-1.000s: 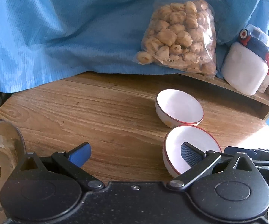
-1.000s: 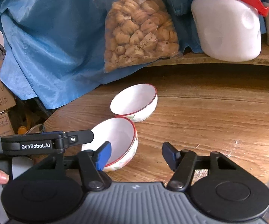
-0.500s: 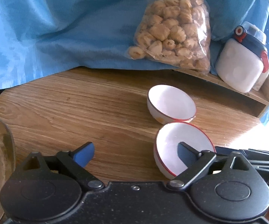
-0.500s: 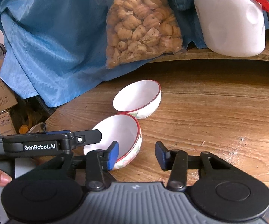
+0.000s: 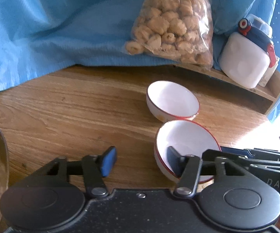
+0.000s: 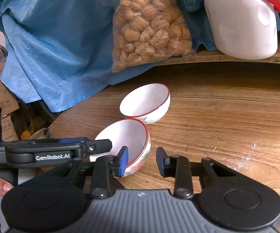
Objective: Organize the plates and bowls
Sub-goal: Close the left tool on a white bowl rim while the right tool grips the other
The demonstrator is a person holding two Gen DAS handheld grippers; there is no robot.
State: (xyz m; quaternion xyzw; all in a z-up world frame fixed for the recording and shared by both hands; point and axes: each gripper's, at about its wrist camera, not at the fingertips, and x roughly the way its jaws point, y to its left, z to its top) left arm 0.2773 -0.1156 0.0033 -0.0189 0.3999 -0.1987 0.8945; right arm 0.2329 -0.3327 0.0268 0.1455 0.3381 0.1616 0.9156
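Two white bowls w/ red rims sit on the wood table, touching. The far bowl sits flat; the near bowl is tipped up. Left gripper has its fingers wide apart, right one inside the near bowl, left one over bare wood. Right gripper is apart too, its fingers on each side of that bowl's rim, not pinching. Snack bag & white jug are at the back.

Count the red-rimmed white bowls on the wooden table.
2. The near bowl lies straddled by both grippers' open fingers; the far bowl sits just behind it, nearer the snack bag. None appears hidden.
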